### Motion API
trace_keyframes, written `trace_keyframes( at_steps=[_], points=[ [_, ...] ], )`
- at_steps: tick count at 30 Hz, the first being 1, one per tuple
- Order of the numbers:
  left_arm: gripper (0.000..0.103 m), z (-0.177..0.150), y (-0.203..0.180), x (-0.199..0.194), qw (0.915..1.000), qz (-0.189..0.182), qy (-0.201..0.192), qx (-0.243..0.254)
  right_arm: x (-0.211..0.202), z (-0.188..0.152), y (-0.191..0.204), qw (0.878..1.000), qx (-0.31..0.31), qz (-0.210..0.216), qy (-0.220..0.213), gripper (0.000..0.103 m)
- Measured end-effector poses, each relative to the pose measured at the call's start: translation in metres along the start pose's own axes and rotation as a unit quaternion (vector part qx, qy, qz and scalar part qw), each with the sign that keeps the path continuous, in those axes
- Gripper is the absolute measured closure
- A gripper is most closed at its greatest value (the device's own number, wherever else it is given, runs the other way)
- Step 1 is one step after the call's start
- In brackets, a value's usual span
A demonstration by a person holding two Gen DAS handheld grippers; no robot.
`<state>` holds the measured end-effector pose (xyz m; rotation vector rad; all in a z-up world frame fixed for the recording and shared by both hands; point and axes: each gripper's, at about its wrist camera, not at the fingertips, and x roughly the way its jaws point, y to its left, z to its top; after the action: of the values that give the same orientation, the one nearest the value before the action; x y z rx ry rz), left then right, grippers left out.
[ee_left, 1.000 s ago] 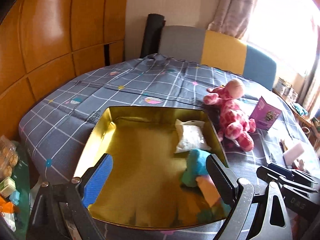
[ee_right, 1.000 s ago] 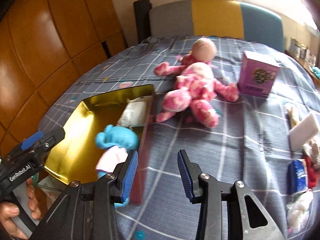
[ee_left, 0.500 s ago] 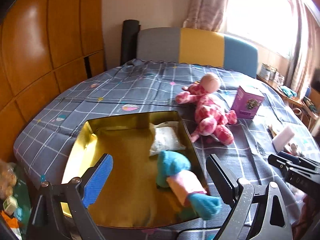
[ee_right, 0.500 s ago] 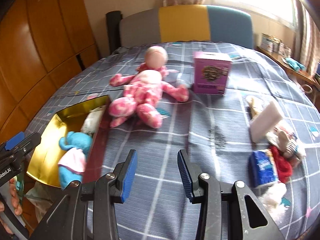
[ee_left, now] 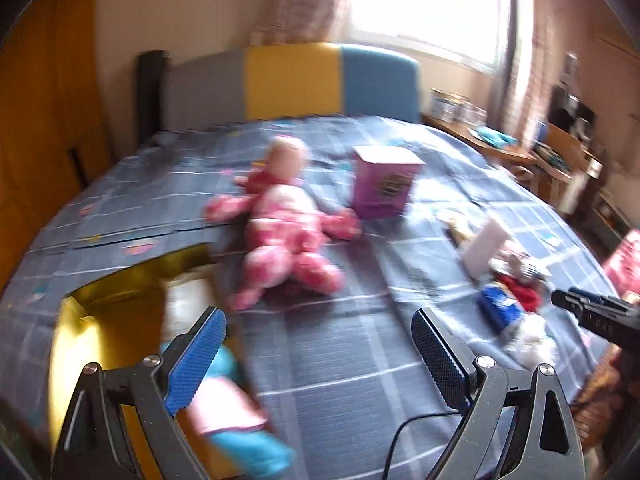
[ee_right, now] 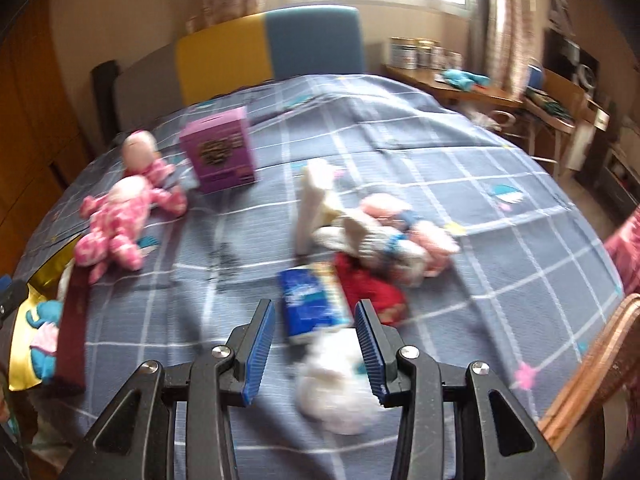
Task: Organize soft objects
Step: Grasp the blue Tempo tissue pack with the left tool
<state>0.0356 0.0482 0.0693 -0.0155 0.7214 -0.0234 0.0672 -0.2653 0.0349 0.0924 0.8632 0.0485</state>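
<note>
A gold tin (ee_left: 100,312) sits on the bed at the left and holds a blue and pink plush (ee_left: 228,412) and a white packet (ee_left: 184,304). A pink spotted plush doll (ee_left: 284,224) lies on the grey checked cover beside the tin; it also shows in the right wrist view (ee_right: 120,216). My left gripper (ee_left: 320,356) is open and empty above the cover. My right gripper (ee_right: 314,348) is open and empty, over a white soft lump (ee_right: 336,380) and a blue tissue pack (ee_right: 310,300). Beyond them lie a red cloth (ee_right: 368,288) and a white and pink plush (ee_right: 392,236).
A purple box (ee_right: 220,152) stands behind the doll, and a white block (ee_right: 312,204) stands near the pile. A grey, yellow and blue headboard (ee_right: 256,48) is at the far end. A wooden desk (ee_right: 500,96) and a chair (ee_right: 592,360) are to the right.
Both views have swung to the right, away from the tin. My right gripper has moved over the pile of soft things. The pink doll has not moved.
</note>
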Motion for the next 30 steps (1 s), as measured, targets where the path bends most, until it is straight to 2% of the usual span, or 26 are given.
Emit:
trace_keyframes(
  at_steps=[4,7,11,20,26,30],
  points=[
    [0.019,0.008,-0.040,0.031,0.9969,-0.062,0.040,0.028,-0.007,0.001,-0.036,0.999,0.029,-0.030,-0.004,0.062],
    [0.028,0.009,-0.071,0.059,0.9901,-0.107,0.083,0.038,-0.008,-0.002,-0.055,0.998,0.043,-0.039,-0.001,0.062],
    [0.034,0.008,-0.115,0.091,0.9797,-0.144,0.131,0.047,-0.005,-0.009,-0.071,0.997,0.060,-0.039,0.008,0.062],
    [0.033,0.006,-0.186,0.141,0.9642,-0.177,0.191,0.050,0.000,-0.010,-0.081,0.996,0.091,0.006,0.018,0.061],
    [0.033,0.006,-0.219,0.169,0.9590,-0.175,0.219,0.043,0.001,-0.012,-0.089,0.992,0.118,0.037,0.017,0.061],
    [0.033,0.007,-0.235,0.184,0.9591,-0.167,0.225,0.040,0.002,-0.012,-0.088,0.992,0.116,0.044,0.020,0.061]
  ],
)
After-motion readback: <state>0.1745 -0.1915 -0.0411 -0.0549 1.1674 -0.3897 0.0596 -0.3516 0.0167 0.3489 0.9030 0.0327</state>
